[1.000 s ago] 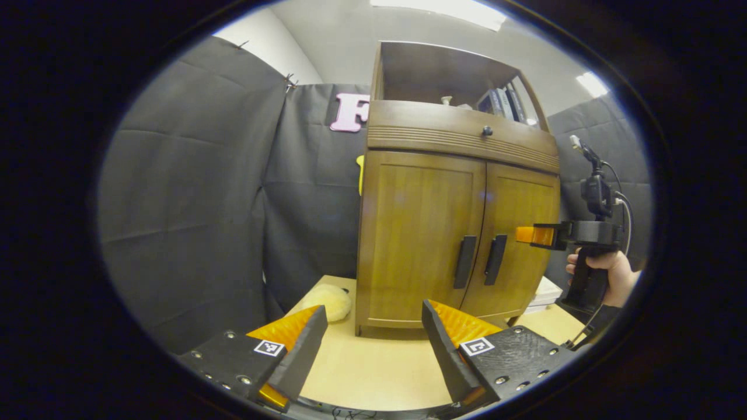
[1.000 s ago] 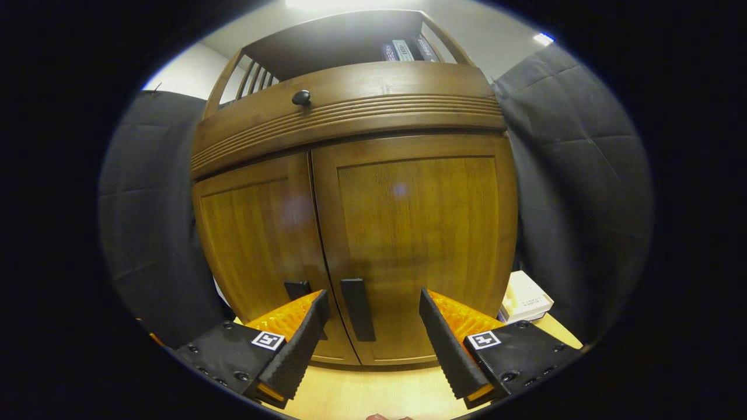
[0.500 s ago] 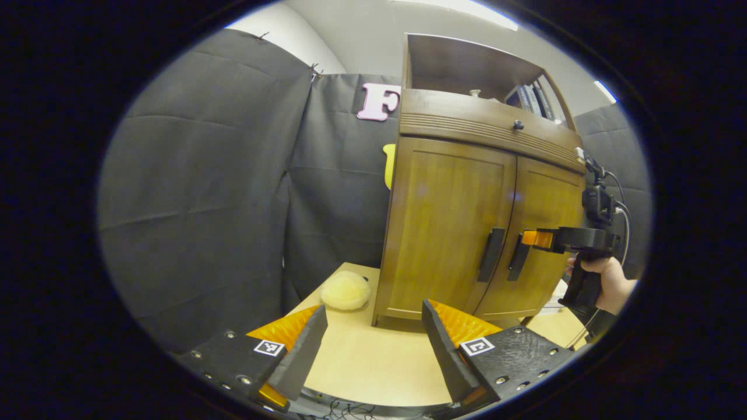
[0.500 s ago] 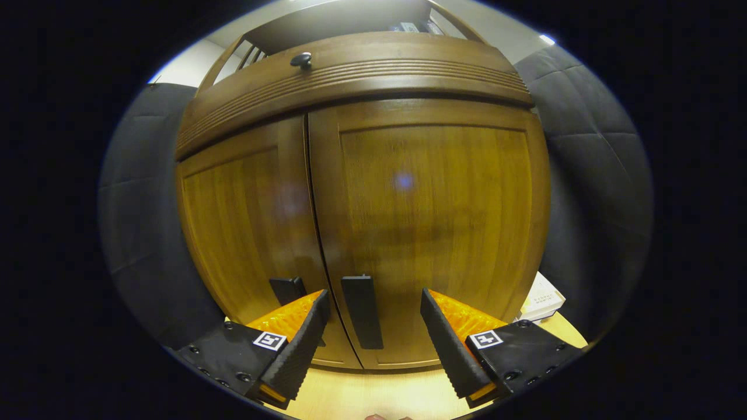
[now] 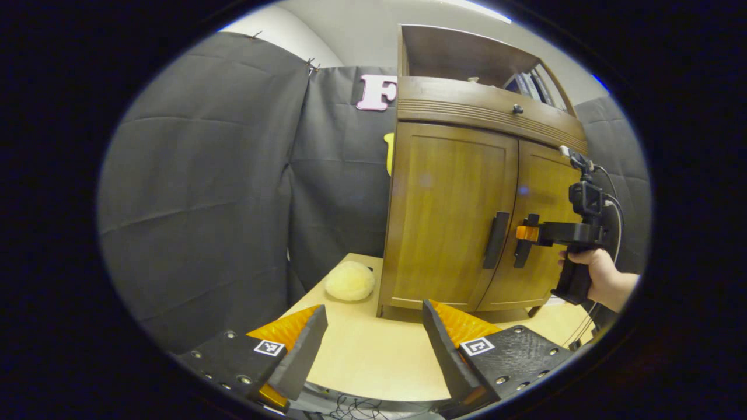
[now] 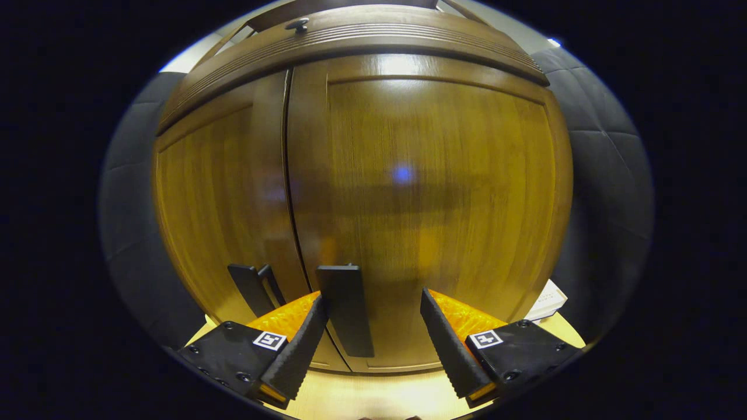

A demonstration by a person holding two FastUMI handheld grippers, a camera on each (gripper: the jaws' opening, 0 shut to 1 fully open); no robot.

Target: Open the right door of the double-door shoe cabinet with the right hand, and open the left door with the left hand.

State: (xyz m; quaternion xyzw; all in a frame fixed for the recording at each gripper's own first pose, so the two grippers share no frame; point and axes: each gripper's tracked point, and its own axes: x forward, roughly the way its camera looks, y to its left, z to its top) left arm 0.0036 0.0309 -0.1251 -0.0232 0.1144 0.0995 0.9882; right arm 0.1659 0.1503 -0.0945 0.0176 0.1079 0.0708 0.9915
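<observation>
The brown wooden shoe cabinet [image 5: 467,192] stands on a light table with both doors shut. Each door carries a dark vertical handle beside the centre seam. In the left gripper view, a hand holds my right gripper [image 5: 528,232] with its tips at the right door's handle [image 5: 521,252]; the left door's handle [image 5: 496,240] stands free. In the right gripper view, the right door [image 6: 432,175] is very close. Its handle [image 6: 345,309] stands between the fingers of my open right gripper [image 6: 373,344], close to the left finger [image 6: 297,344]. My left gripper [image 5: 373,344] is open, low over the table, well short of the cabinet.
A yellow plush ball [image 5: 349,281] lies on the table [image 5: 373,361] by the cabinet's left corner. A drawer with a small knob [image 5: 516,108] sits above the doors, and books [image 5: 528,84] stand on the shelf above. A white box [image 6: 545,300] lies right of the cabinet.
My right gripper has moved in toward the right door, and its handle now stands between the fingers. My left gripper has drifted only slightly and stays open.
</observation>
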